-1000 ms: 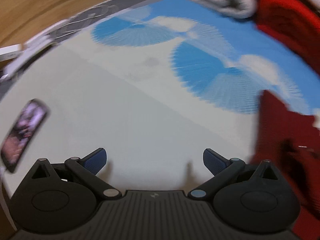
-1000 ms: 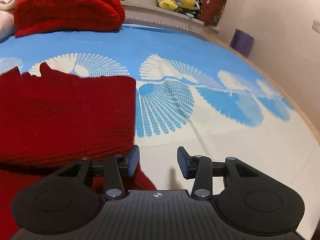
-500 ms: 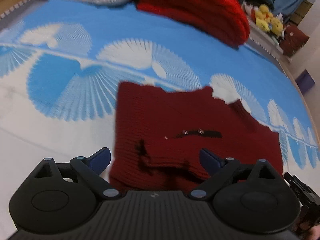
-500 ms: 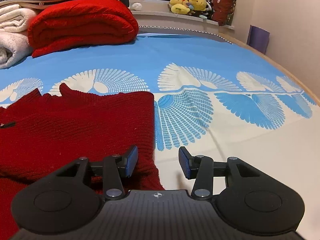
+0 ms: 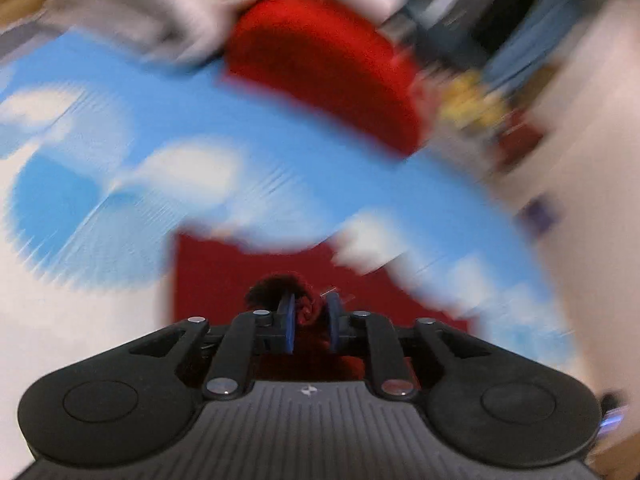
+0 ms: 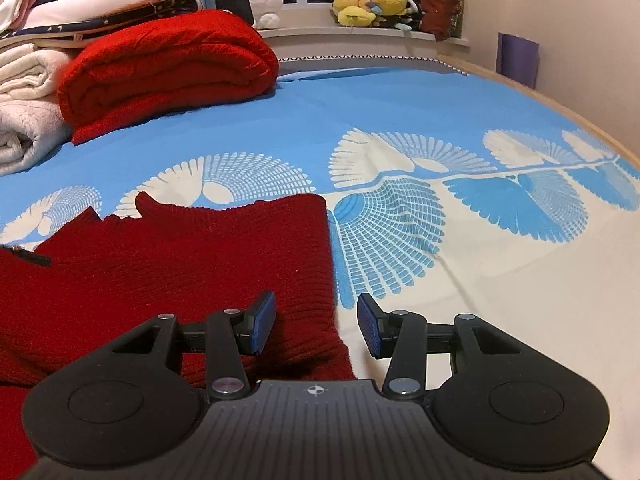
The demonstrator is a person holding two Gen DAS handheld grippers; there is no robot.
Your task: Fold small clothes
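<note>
A: Where's the dark red knit sweater (image 6: pixel 168 264)?

B: Flat on the bed's blue-and-white sheet (image 6: pixel 400 128), ribbed, with its straight side edge running toward the right tool (image 6: pixel 316 322).

A: And that tool?

B: Jaws wide, straddling the sweater's near corner, gripping nothing.

A: The left tool (image 5: pixel 310 320)?

B: Pinched narrow on a bunched fold of the sweater (image 5: pixel 248 280); that view is blurred.

A: Behind?

B: A rolled bright red blanket (image 6: pixel 168 68) beside pale folded blankets (image 6: pixel 28 120).

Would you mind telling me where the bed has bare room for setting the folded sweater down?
The open sheet right of the dark red sweater is free out to the bed's edge. The blue strip between it and the folded red blanket is also bare. The far left is crowded with stacked towels.
</note>
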